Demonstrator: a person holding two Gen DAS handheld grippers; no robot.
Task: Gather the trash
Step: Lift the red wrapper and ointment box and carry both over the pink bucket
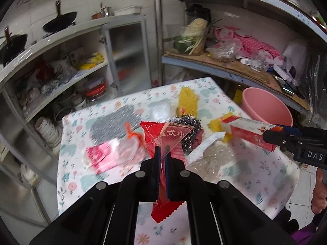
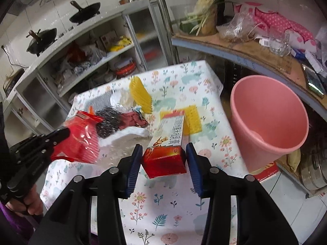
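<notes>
**Right wrist view: carton in the jaws, bin just to the right**

Right wrist view shows the right gripper (image 2: 164,157) grasping a red and white carton (image 2: 166,143) by its near end, one blue pad on each side face. The carton's long axis runs away from the camera toward the top of the frame, over the floral surface (image 2: 167,200). A pink bin (image 2: 267,122) stands off the surface's right edge, right of centre in this frame, its open mouth tilted toward the lens. So the bin lies to the right of these jaws and near them, with nothing between.

At lower left of the same frame the left gripper (image 2: 61,132) holds a red plastic wrapper (image 2: 81,140); a hand (image 2: 30,204) grips its handle below. In the left wrist view the left jaws are clenched on that wrapper (image 1: 163,140), which hangs lengthwise between them at centre frame, and the bin (image 1: 265,108) sits far to the right, beyond the carton (image 1: 249,134) and the right gripper.

Judging from this, the right hand is the nearer to the bin and would drop first; the left must cross the surface, where a steel scourer (image 1: 189,130), yellow pads and clear film lie uncollected.
</notes>
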